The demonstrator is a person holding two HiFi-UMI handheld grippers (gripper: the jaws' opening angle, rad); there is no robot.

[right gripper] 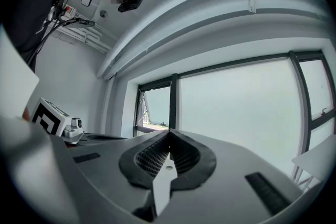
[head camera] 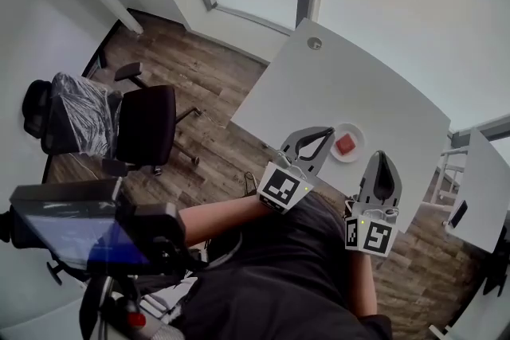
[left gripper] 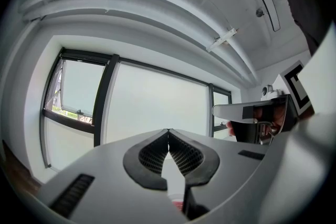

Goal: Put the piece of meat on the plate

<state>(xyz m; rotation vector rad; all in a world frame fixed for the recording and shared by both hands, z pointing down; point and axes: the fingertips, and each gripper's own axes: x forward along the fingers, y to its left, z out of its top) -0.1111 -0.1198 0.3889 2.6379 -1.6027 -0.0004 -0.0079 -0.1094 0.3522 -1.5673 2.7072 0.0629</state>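
Head view: the white table point(head camera: 343, 84) stood over a wood floor point(head camera: 207, 76), with a black office chair point(head camera: 147, 123) well to its left. 1 small white plate point(head camera: 358, 136) sat near the table's near edge. The piece of meat point(head camera: 345, 144), red, already lay on that plate. The left gripper point(head camera: 327, 131) pointed toward the plate, its tip just beside the plate's left rim; we could not tell whether they touched. The right gripper point(head camera: 381, 157) stood to the right of the plate, its tip over the table's near edge. Both pairs of jaws looked closed at the tips, with nothing carried.

Left gripper view: the left gripper point(left gripper: 168, 135) had its 2 jaws pressed together at the tips, with nothing gripped. Through the slit below the tips we saw the bare table point(left gripper: 170, 170), then a sliver of the plate point(left gripper: 176, 197) and a red speck that we took for the meat point(left gripper: 177, 205). The right gripper point(left gripper: 247, 111) showed at the right edge, in front of the window point(left gripper: 157, 107).

Right gripper view: the right gripper point(right gripper: 169, 136) also had its 2 jaws closed tip to tip, empty. Only white table point(right gripper: 163, 183) showed in the slit. The left gripper's marker cube point(right gripper: 48, 116) sat at the far left.
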